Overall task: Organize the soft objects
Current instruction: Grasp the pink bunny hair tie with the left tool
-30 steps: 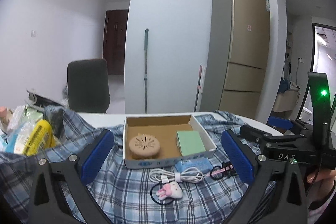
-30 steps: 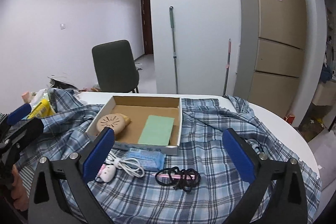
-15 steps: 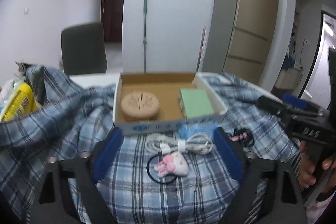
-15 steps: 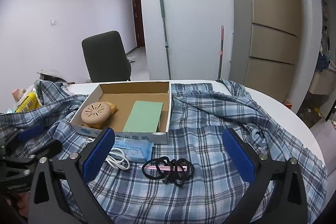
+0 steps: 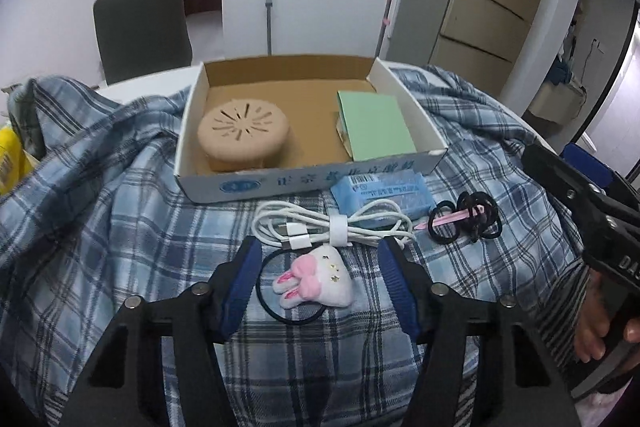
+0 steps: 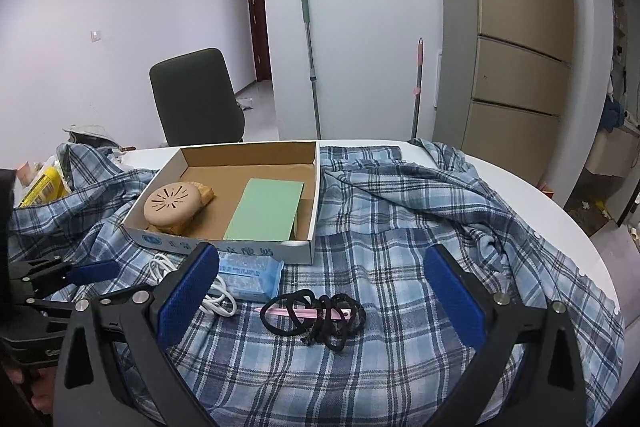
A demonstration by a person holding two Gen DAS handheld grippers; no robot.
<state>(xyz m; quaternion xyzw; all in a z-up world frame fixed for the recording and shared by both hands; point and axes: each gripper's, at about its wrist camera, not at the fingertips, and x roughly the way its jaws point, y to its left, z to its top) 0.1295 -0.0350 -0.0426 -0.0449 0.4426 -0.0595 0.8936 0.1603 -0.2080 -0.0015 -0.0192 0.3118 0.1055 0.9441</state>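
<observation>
Cardboard box (image 5: 308,183) sits mid-tabletop on plaid cloth (image 6: 400,219). Inside: tan round slotted pad (image 5: 243,131) at left side, green flat pack (image 5: 374,127) along right wall. Outside, by box front wall: blue tissue pack (image 5: 382,189), white cable (image 5: 332,225), black hair ties w/ pink stick (image 6: 316,313). I see left gripper (image 5: 320,277) jaws closing, bunny plush tie (image 5: 314,281) between pads, not yet pinched. Right gripper (image 6: 320,293) wide apart, nothing held, hair ties below it.
</observation>
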